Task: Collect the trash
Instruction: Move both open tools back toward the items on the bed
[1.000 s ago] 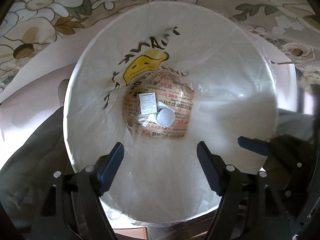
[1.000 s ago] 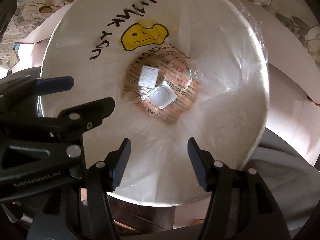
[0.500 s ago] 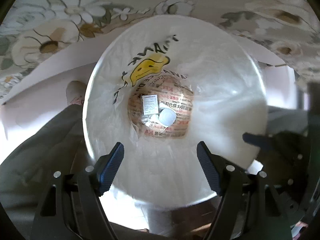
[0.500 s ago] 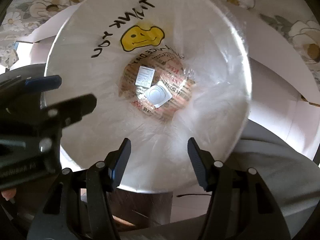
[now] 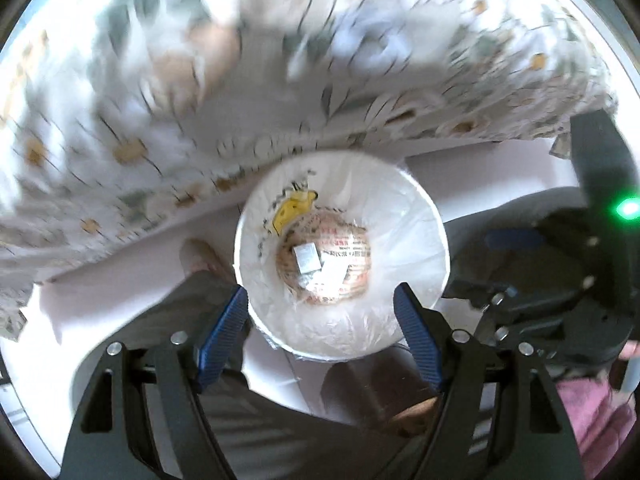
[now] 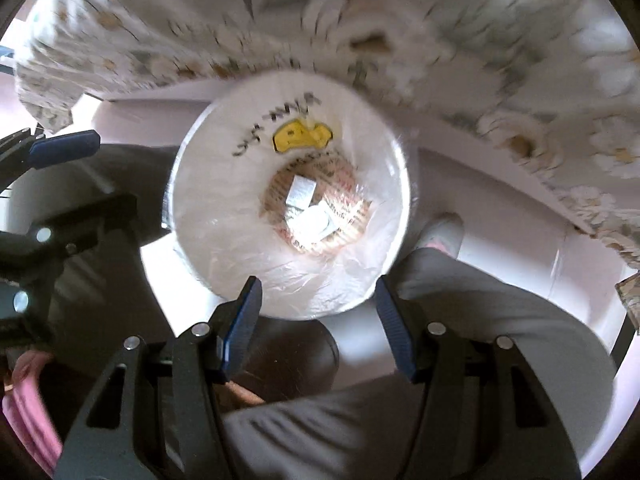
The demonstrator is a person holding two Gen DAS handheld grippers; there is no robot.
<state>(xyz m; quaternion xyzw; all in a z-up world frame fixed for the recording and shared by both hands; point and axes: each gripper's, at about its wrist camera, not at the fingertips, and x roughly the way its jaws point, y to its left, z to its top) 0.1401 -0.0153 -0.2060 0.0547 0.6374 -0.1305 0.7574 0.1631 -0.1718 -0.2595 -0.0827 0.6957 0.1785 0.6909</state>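
Note:
A round bin lined with a white plastic bag [image 5: 412,216] stands on the floor below me; the bag bears a yellow smiley [image 5: 294,208]. At its bottom lie printed paper, a small white label [image 5: 306,259] and a white lid-like piece [image 5: 334,274]. The bin also shows in the right wrist view [image 6: 224,208], with the trash [image 6: 308,208] inside. My left gripper [image 5: 322,322] is open and empty, high above the bin's near rim. My right gripper [image 6: 318,320] is open and empty too, also above the near rim. The right gripper's body shows at the right of the left wrist view [image 5: 560,280].
A table with a flowered cloth [image 5: 160,120] hangs over the bin's far side, blurred; it also shows in the right wrist view [image 6: 480,60]. The person's grey trouser legs [image 6: 460,320] and a foot [image 5: 198,256] stand beside the bin on a pale floor.
Both grippers have risen well away from the bin, so it looks much smaller. Both views are blurred by motion. The trash inside has not moved.

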